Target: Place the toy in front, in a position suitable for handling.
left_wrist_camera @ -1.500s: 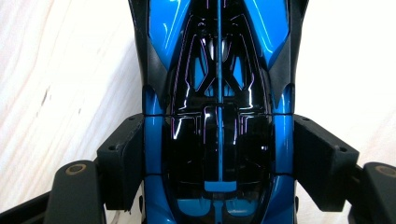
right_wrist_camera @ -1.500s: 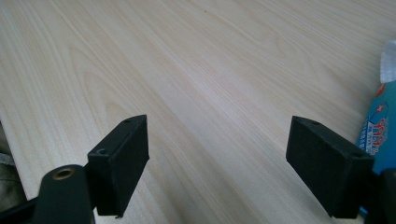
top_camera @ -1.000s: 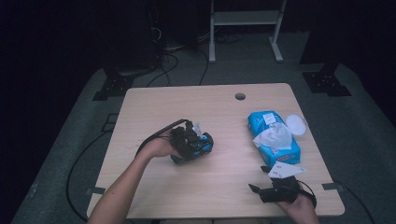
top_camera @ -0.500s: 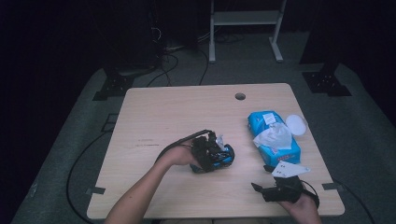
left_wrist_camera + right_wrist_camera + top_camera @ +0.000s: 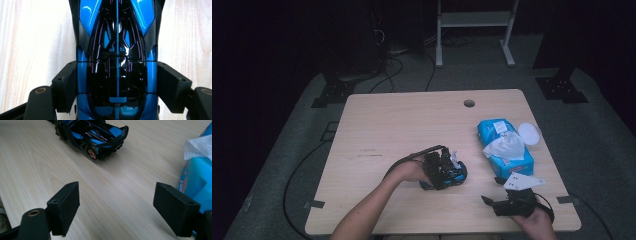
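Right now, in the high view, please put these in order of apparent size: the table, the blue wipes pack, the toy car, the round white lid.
1. table
2. blue wipes pack
3. toy car, partly covered by the left gripper, so unsure
4. round white lid

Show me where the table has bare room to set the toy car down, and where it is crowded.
Bare: the whole left half of the table, and the far strip up to the round hole. Crowded: the right side, where the blue wipes pack and its white lid lie above the right gripper. The left gripper holds the toy car beside them.
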A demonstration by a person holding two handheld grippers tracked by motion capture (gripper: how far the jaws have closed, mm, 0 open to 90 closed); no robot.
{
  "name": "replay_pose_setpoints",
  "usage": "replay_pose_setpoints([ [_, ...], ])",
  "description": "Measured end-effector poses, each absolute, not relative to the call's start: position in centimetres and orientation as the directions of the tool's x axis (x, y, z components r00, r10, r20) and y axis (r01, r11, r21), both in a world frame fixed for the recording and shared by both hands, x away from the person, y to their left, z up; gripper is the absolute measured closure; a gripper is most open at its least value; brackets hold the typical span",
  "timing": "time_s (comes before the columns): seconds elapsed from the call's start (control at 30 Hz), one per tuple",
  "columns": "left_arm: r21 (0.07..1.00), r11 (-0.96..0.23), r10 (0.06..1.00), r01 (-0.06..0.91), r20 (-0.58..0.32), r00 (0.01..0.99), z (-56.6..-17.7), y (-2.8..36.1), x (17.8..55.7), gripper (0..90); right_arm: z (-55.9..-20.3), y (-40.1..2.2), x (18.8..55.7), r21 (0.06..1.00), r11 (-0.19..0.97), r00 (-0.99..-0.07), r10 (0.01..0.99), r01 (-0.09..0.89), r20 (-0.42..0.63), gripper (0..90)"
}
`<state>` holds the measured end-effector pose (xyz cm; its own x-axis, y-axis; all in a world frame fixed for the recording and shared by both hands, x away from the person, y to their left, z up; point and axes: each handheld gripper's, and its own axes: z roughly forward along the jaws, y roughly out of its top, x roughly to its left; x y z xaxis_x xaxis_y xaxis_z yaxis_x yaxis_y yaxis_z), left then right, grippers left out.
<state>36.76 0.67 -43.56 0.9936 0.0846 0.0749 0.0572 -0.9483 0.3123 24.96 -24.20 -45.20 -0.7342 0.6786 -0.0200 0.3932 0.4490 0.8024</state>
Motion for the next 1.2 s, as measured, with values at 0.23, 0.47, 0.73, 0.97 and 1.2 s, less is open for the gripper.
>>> replay_pose_setpoints([
  [0.23, 0.292, -0.955, 0.075, 0.050, 0.074, 0.994, -44.2, 0.5, 36.7, 25.9, -45.2, -24.2, 25.0, 0.802, 0.450, -0.735, 0.677, 0.393, -0.019, 20.3],
  [0.47, 0.310, -0.949, 0.080, 0.059, 0.057, 0.995, -44.3, 0.7, 36.8, 27.2, -45.2, -24.1, 25.0, 0.800, 0.452, -0.736, 0.677, 0.394, -0.020, 20.3],
  [0.73, 0.326, -0.943, 0.092, 0.070, 0.051, 0.994, -44.5, 0.9, 36.8, 26.7, -45.3, -24.1, 25.0, 0.799, 0.452, -0.735, 0.678, 0.397, -0.019, 20.3],
  [0.97, 0.373, -0.923, 0.122, 0.093, 0.054, 0.991, -44.2, 1.4, 36.9, 18.0, -45.4, -24.0, 25.1, 0.797, 0.452, -0.735, 0.678, 0.400, -0.016, 20.3],
  [1.2, 0.464, -0.879, 0.158, 0.108, 0.070, 0.985, -43.3, 2.8, 36.6, 14.9, -45.5, -23.6, 25.3, 0.797, 0.453, -0.737, 0.676, 0.399, -0.015, 20.3],
])
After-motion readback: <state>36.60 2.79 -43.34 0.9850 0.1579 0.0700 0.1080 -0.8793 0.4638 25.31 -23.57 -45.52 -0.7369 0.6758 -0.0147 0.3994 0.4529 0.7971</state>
